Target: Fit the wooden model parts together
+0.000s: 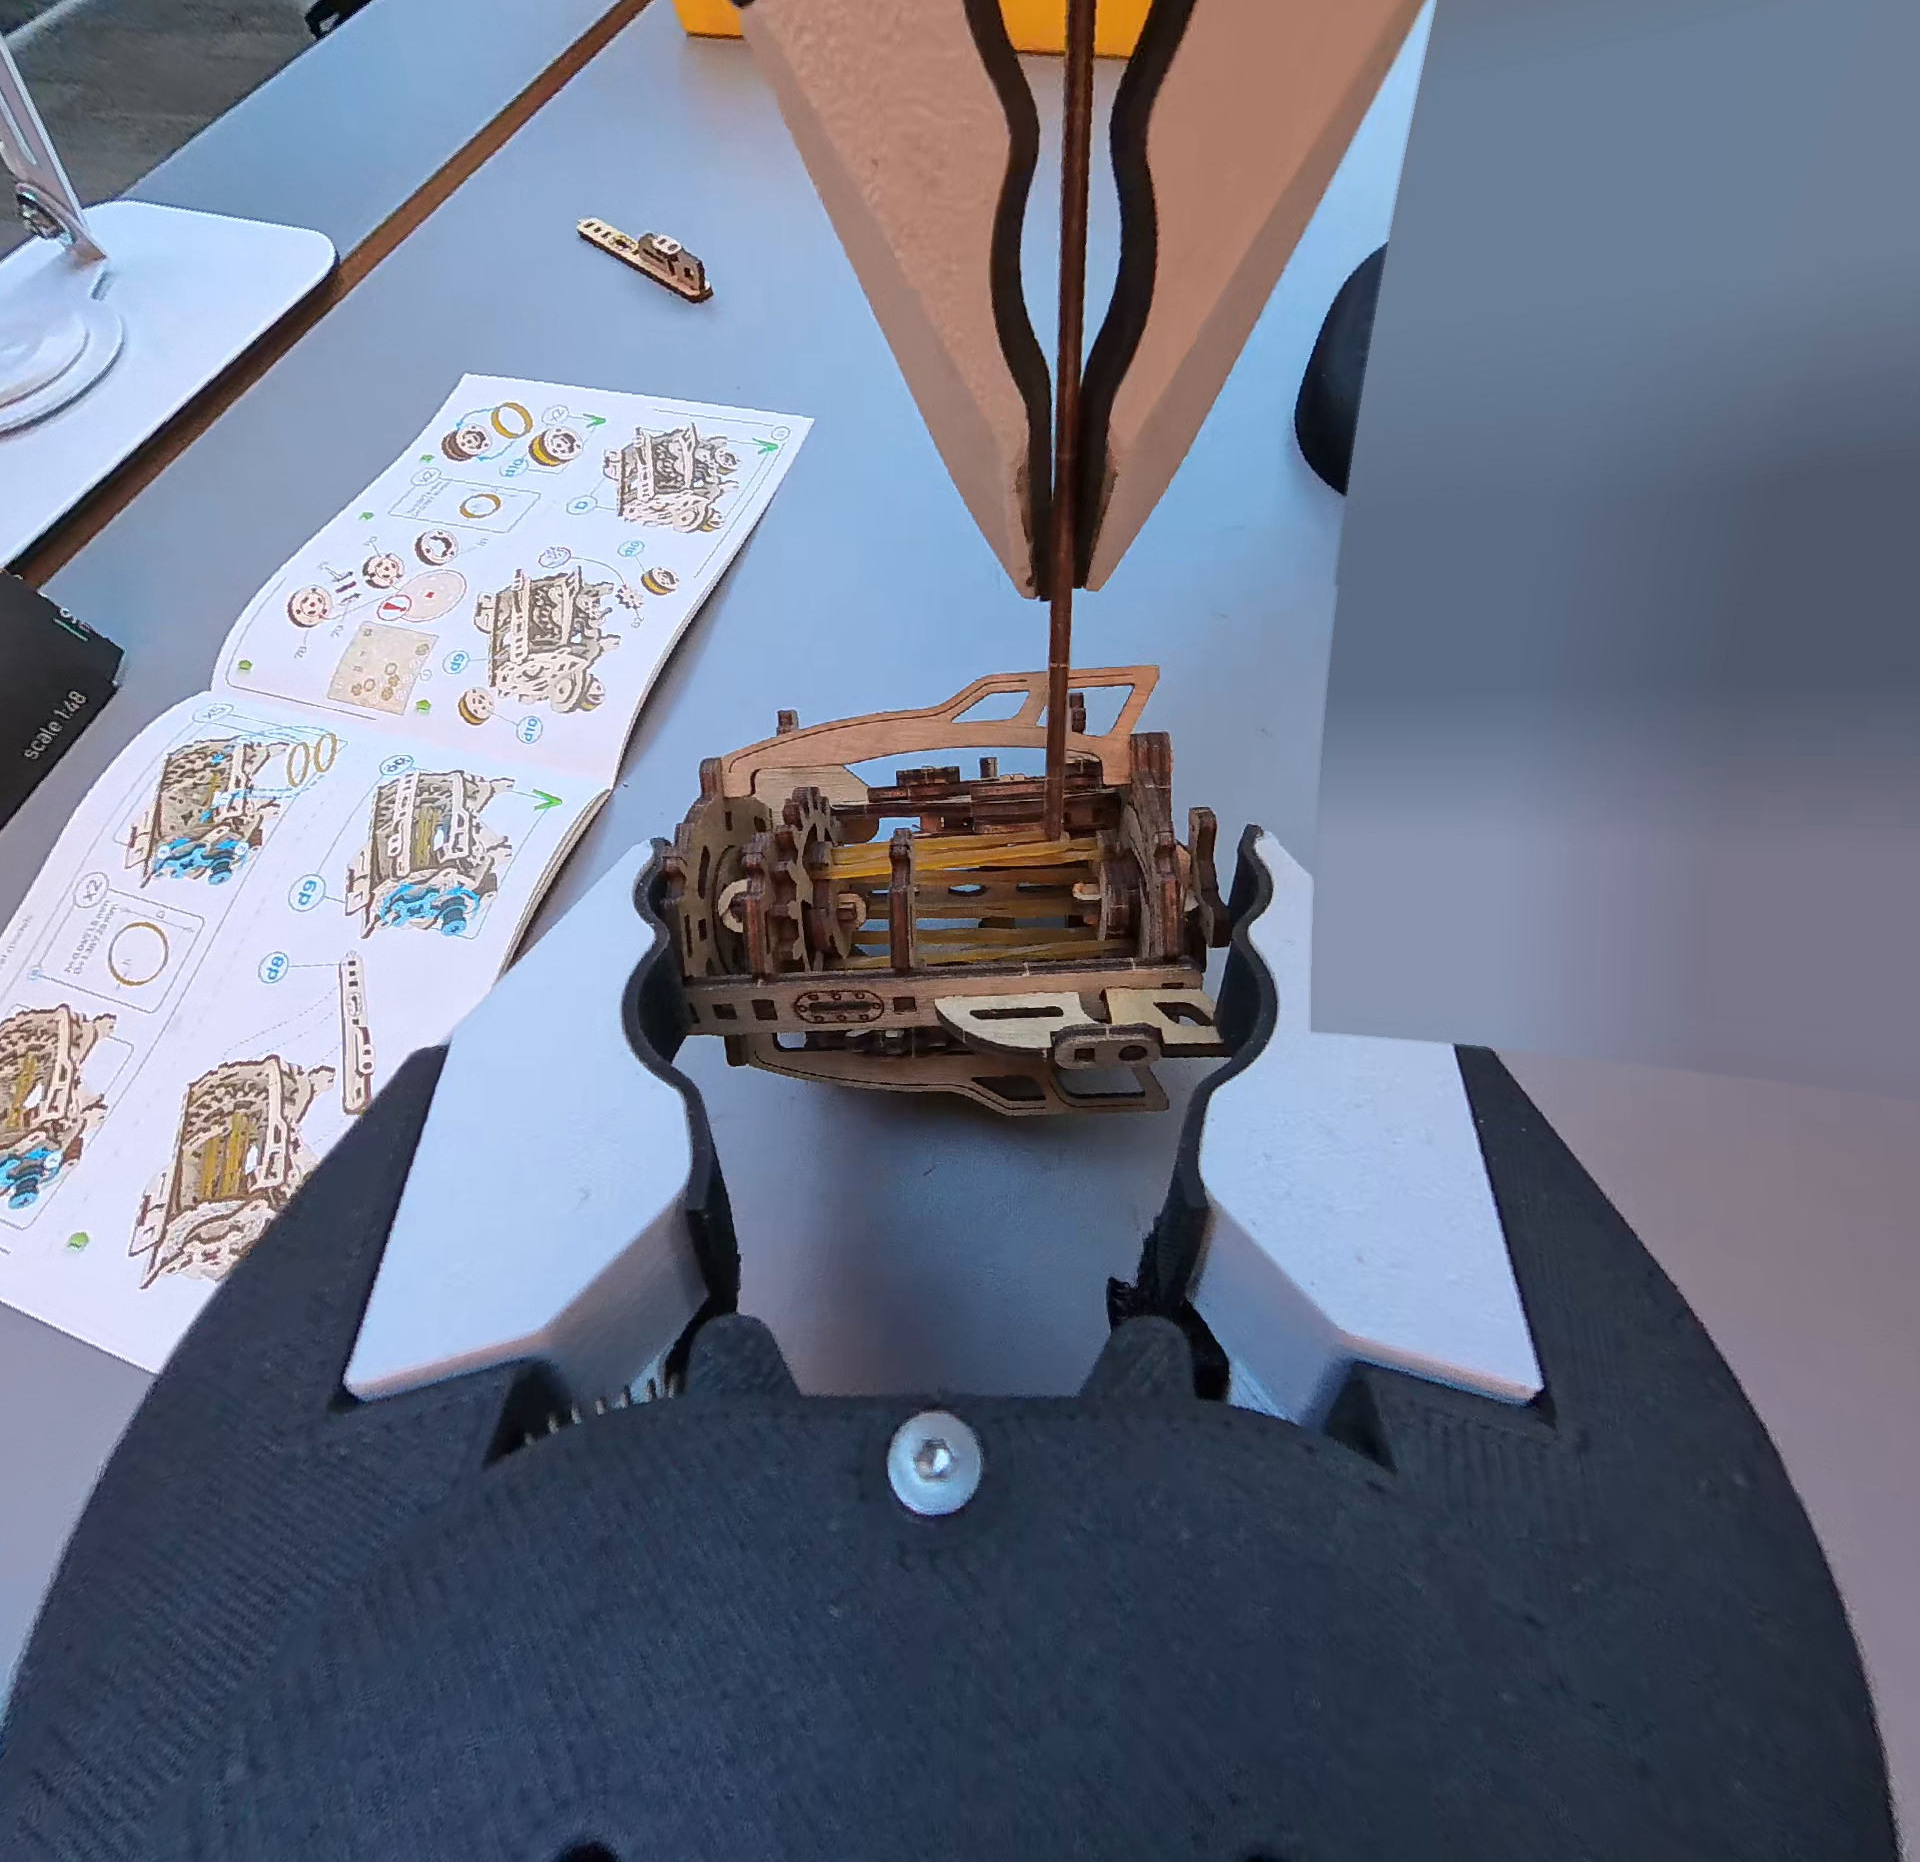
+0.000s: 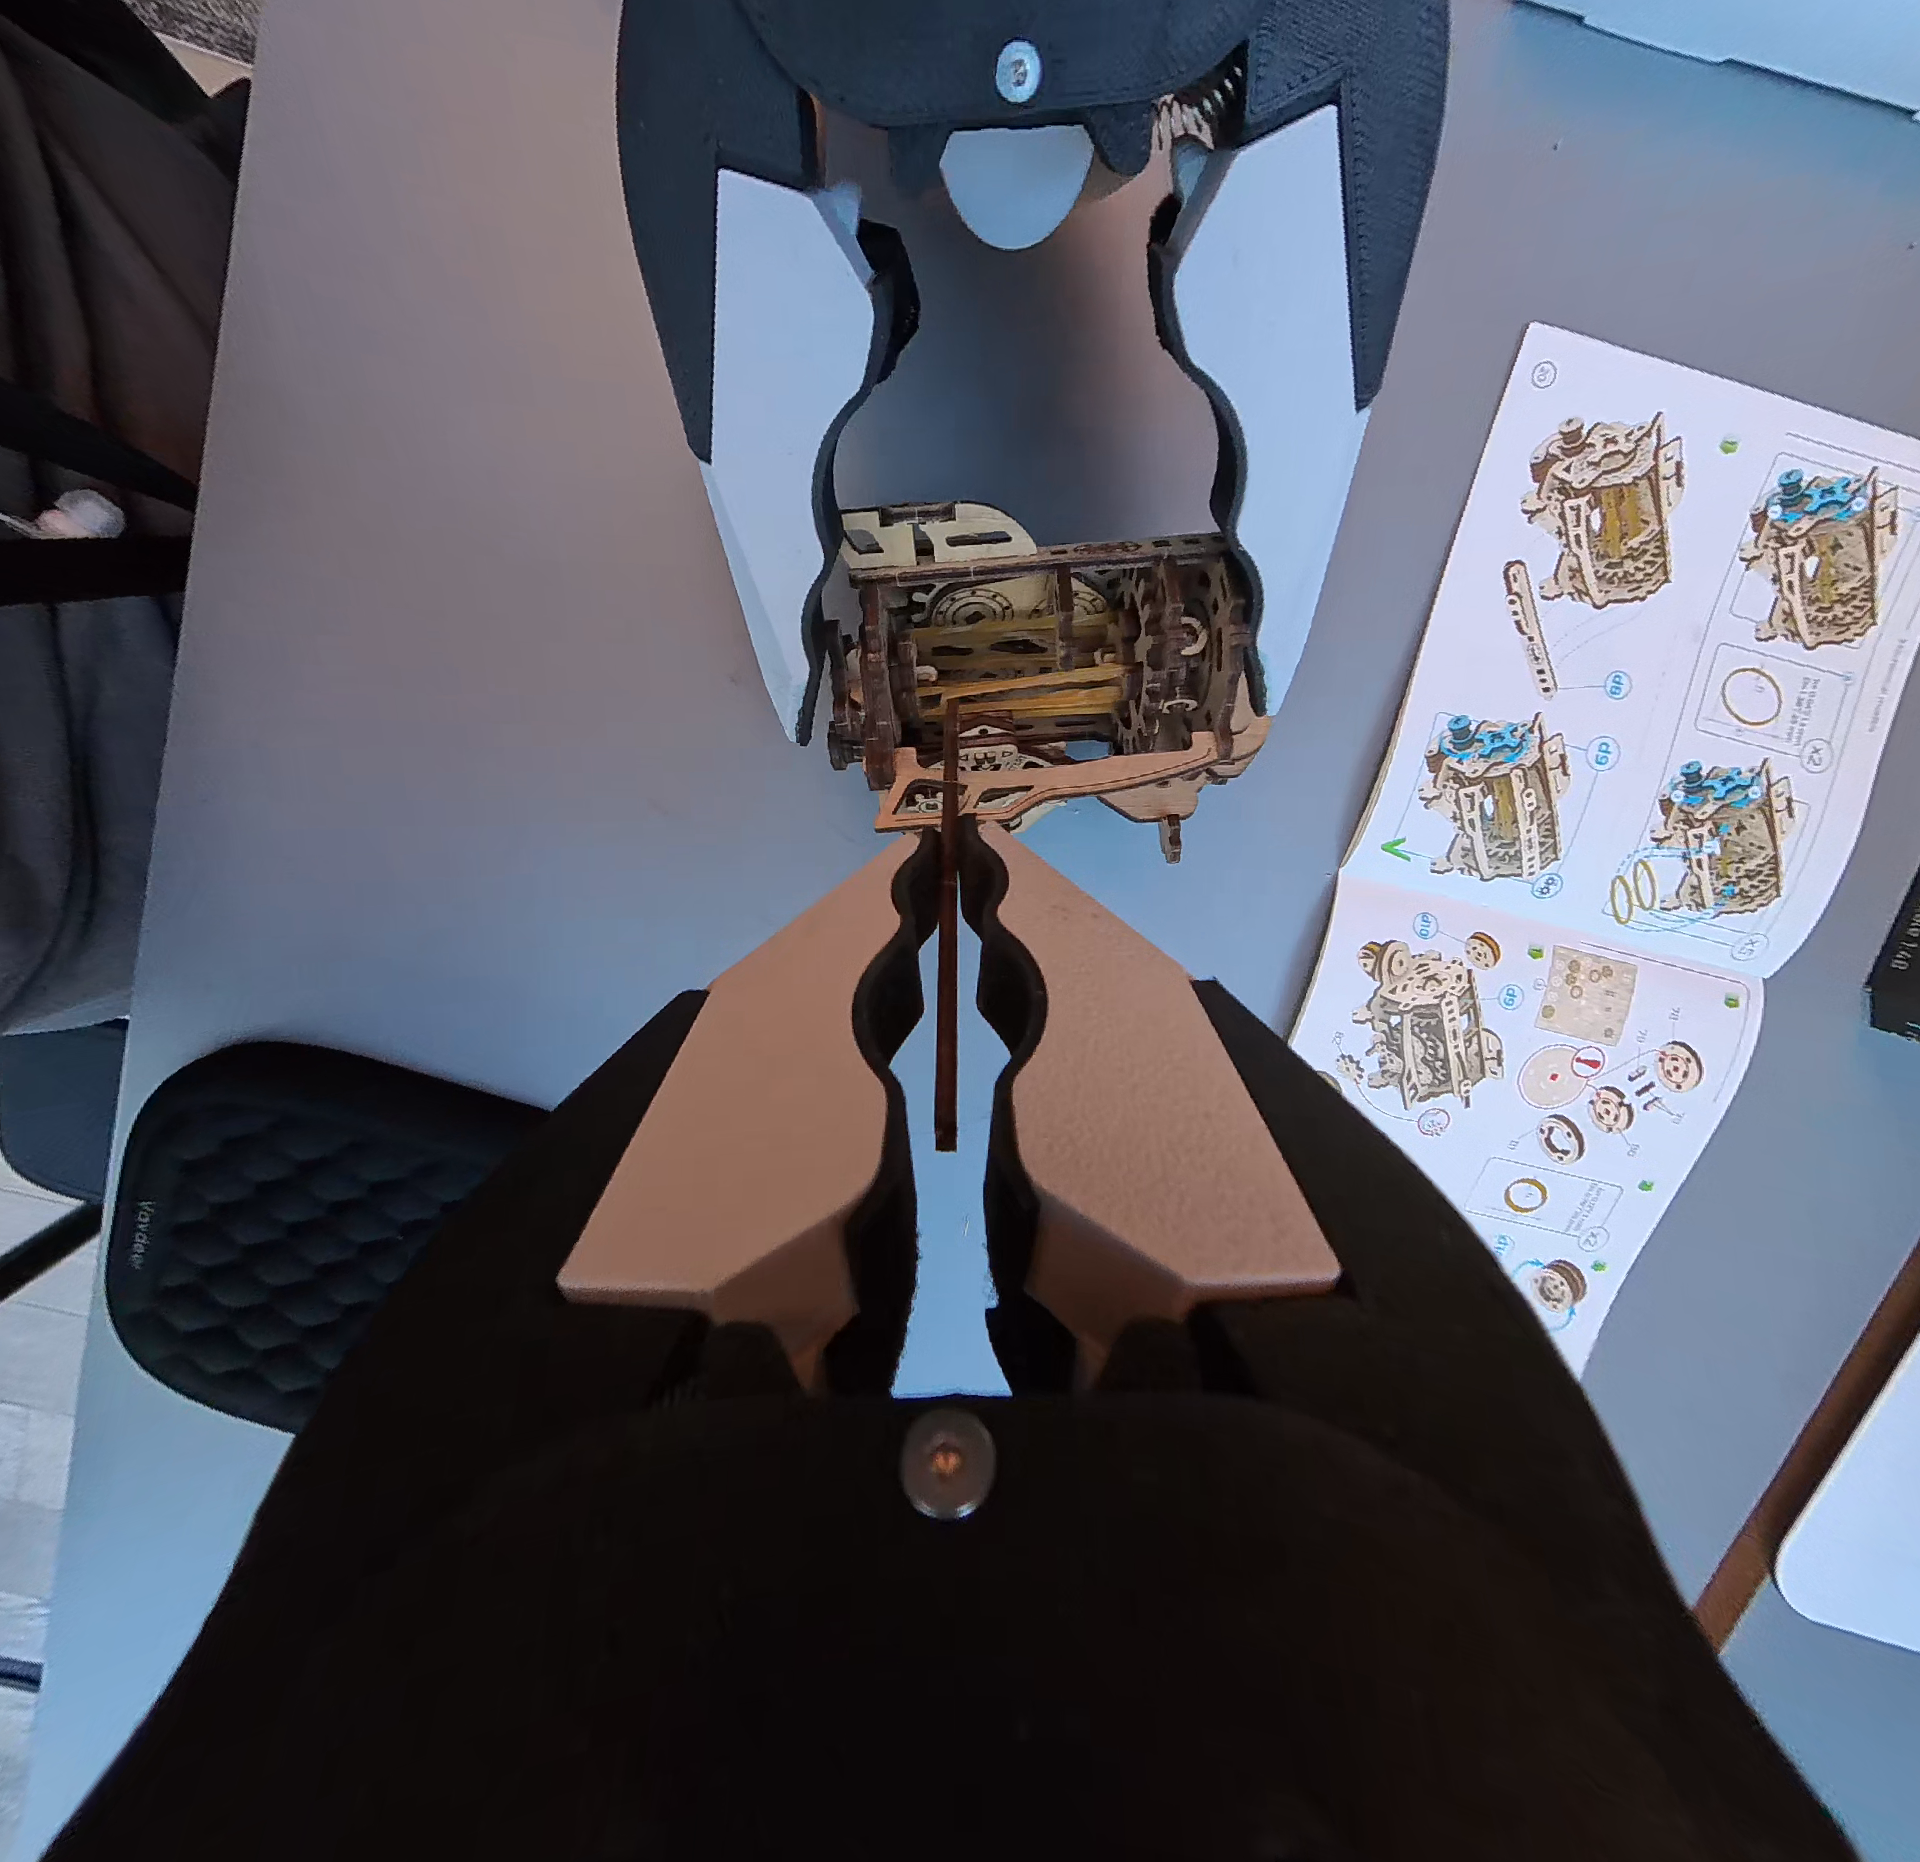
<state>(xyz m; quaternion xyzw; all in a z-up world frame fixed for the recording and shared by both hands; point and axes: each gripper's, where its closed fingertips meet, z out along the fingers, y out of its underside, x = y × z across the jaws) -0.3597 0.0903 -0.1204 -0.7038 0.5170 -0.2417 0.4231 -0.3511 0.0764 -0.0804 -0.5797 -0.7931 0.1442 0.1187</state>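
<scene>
A wooden model car frame (image 1: 935, 908) with gears and yellow rubber bands sits on the grey table, clamped between the white fingers of my left gripper (image 1: 951, 908). It also shows in the right wrist view (image 2: 1039, 669). My right gripper (image 2: 943, 856), with tan fingers, is shut on a thin dark wooden stick (image 2: 945, 1002). The stick (image 1: 1065, 565) comes from above, and its tip reaches into the top of the frame near the far side panel. The right gripper (image 1: 1060, 586) hangs just above the model in the left wrist view.
An open instruction booklet (image 1: 416, 732) lies left of the model; it also shows in the right wrist view (image 2: 1621, 773). A small loose wooden part (image 1: 649, 257) lies farther back. A white stand base (image 1: 156, 285) is at far left, a yellow box (image 1: 707, 4) behind, a black cushioned pad (image 2: 291, 1220) near the table edge.
</scene>
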